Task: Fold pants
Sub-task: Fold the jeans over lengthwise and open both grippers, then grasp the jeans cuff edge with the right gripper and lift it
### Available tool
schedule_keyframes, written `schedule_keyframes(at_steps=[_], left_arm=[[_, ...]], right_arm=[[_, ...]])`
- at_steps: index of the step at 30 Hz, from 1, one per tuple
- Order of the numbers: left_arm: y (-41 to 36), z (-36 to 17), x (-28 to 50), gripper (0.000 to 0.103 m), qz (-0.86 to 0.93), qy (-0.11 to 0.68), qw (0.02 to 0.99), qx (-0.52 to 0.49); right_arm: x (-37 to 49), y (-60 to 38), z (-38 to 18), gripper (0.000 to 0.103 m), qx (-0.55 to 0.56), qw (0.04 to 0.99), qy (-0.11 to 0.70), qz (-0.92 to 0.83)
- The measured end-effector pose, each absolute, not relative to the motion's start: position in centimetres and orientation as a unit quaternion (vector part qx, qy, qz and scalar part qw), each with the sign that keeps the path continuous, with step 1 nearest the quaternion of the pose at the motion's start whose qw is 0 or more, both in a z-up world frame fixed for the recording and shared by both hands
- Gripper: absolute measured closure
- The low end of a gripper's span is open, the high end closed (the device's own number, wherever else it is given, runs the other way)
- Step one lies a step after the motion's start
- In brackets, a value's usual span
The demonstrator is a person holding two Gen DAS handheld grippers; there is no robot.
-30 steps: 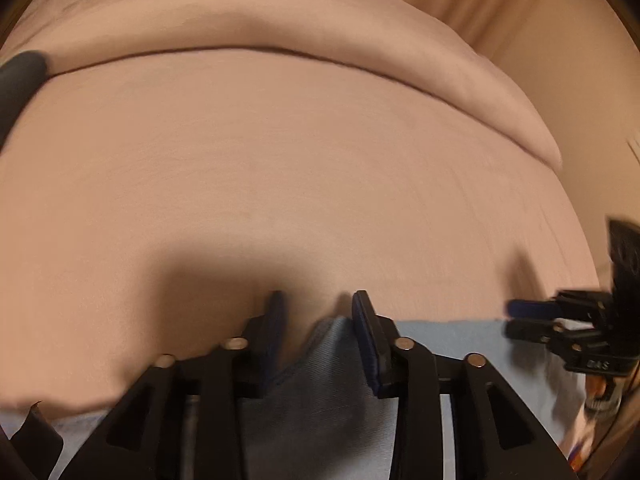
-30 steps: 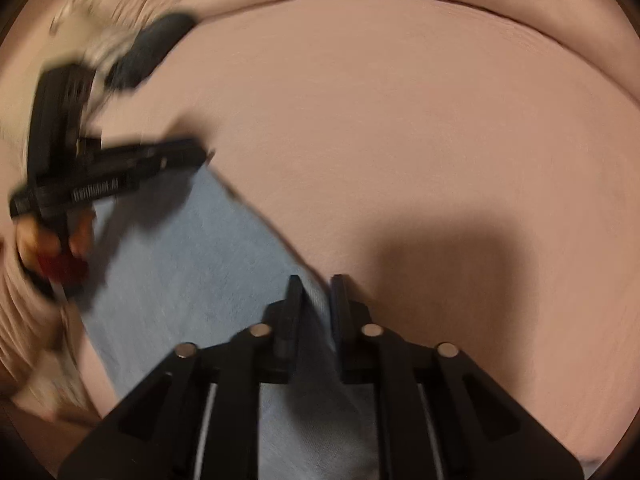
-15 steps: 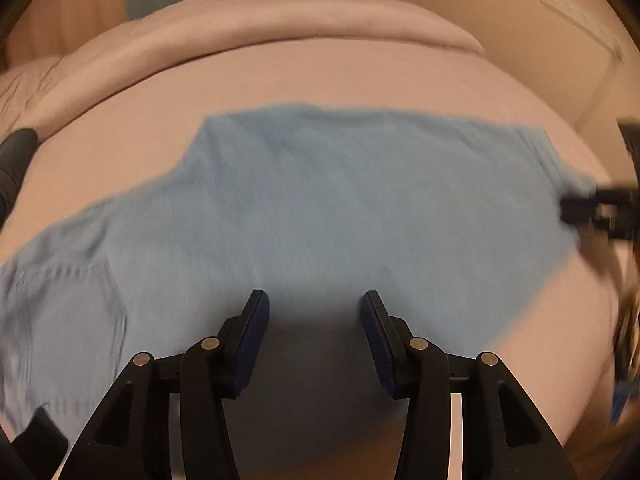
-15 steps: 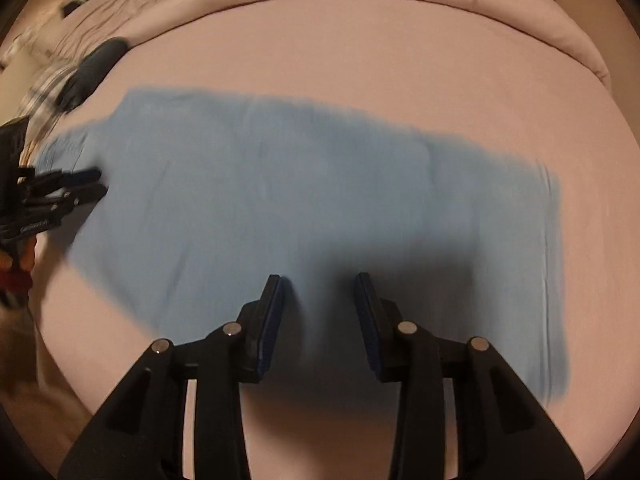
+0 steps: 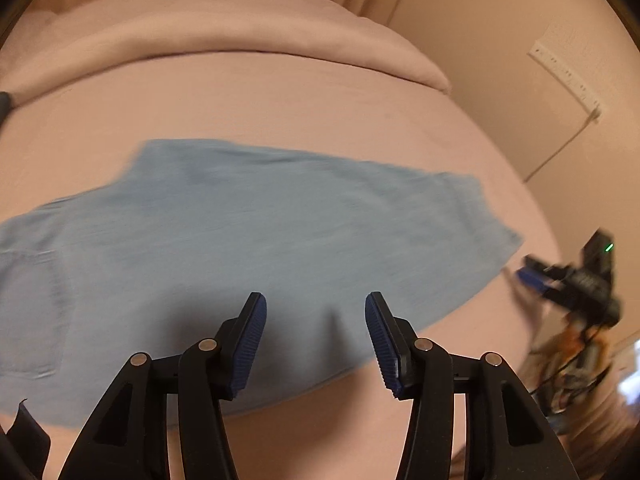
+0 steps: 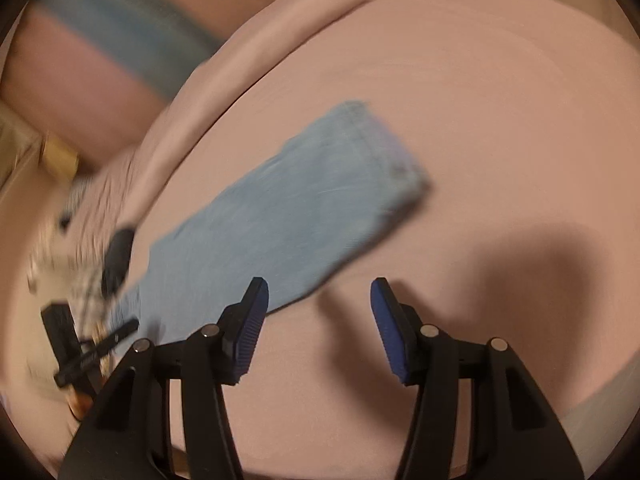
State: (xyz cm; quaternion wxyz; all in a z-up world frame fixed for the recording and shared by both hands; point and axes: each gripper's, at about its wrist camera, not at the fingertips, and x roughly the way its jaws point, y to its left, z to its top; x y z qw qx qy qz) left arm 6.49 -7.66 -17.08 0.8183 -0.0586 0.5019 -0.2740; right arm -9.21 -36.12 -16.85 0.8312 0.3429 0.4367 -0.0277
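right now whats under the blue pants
The blue pants lie flat on the pink bed sheet, which shows all around them. Whatever sits between fabric and sheet is covered, so it cannot be seen.

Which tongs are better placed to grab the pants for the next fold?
Left, probably. The left tongs are open directly over the near edge of the light blue denim pants. The right tongs, also open, sit mostly over the bare pink bedsheet, off past the hem end.
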Motion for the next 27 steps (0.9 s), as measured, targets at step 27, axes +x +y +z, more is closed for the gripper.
schedule_keyframes(at_steps=[27], left_arm=[[-11.2, -19.3, 11.0, 0.048, -0.332, 0.573, 0.683, -0.309]], right_arm=[[-5.1, -36.5, -13.8, 0.087, 0.288, 0.890, 0.347, -0.070]])
